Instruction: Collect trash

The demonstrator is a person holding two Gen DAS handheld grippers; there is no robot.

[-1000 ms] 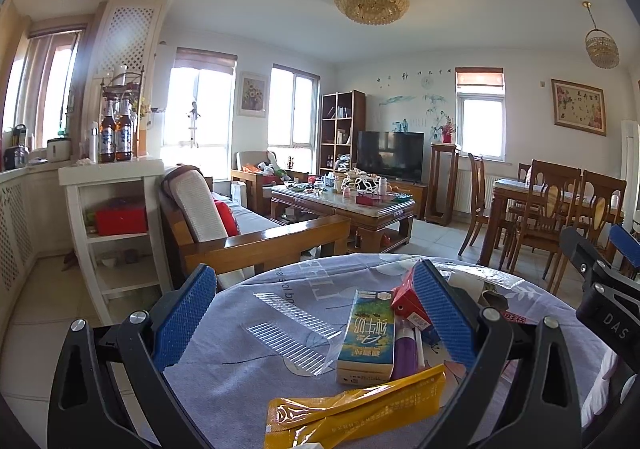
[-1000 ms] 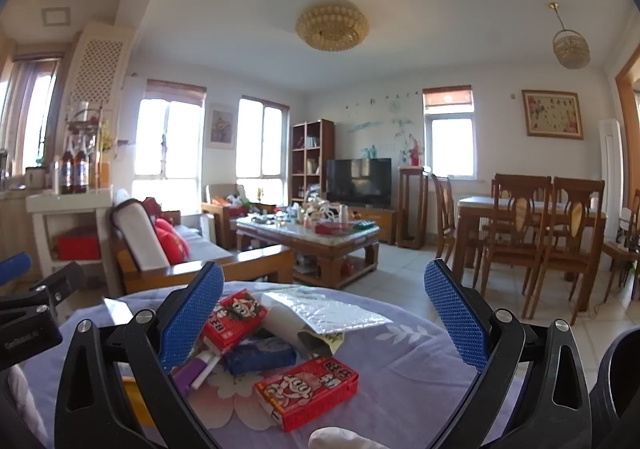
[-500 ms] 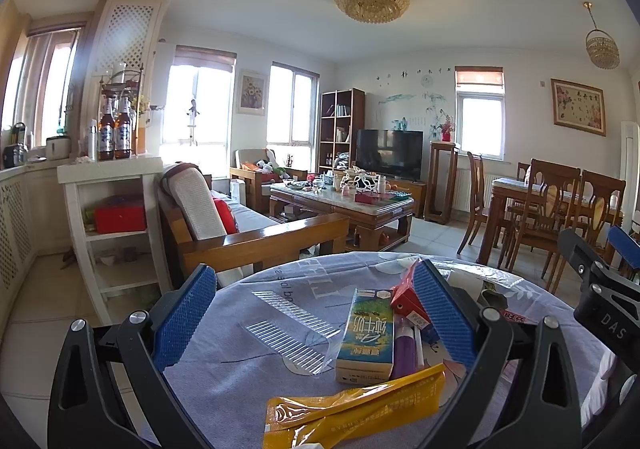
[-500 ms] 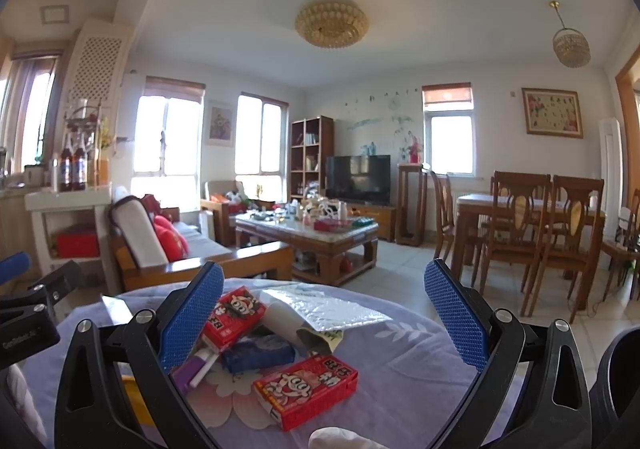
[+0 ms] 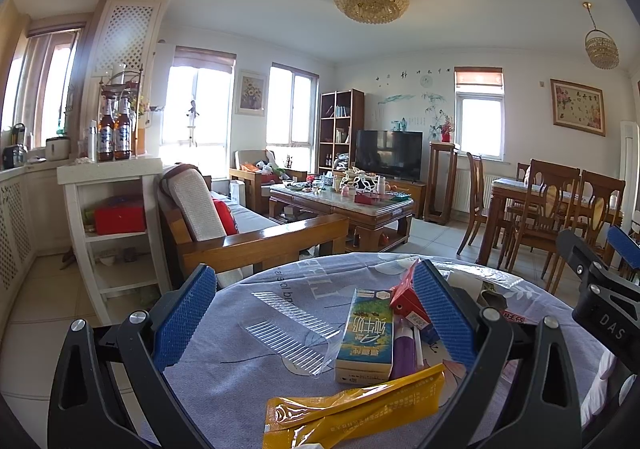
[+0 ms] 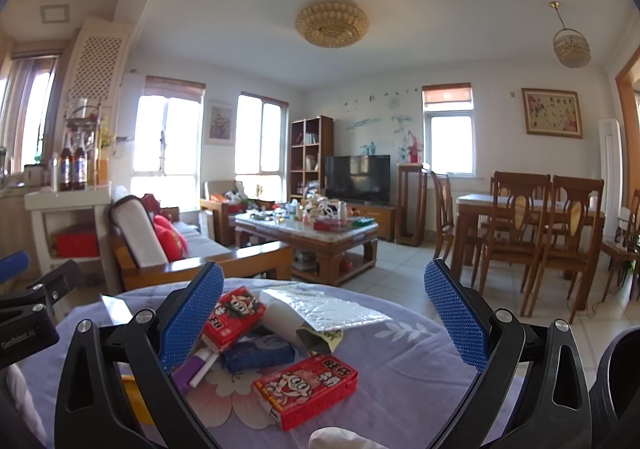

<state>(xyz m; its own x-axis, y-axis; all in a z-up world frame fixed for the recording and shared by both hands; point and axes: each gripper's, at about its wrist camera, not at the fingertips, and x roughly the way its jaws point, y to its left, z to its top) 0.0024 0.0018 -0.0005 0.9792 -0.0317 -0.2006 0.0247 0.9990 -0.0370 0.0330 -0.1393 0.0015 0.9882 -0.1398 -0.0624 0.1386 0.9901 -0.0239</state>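
Evidently nothing is picked yet: both the left gripper [image 5: 316, 313] and the right gripper [image 6: 324, 313] hover wide-jawed and empty over the round table [image 6: 420, 361], so the next move means closing on 1 near piece, likely the red snack box [image 6: 306, 389].

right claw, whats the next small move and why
Probably lower the right claw onto the near red box and close. The claw is open and empty above the table; that box lies flat between its fingers, apart from the other litter.
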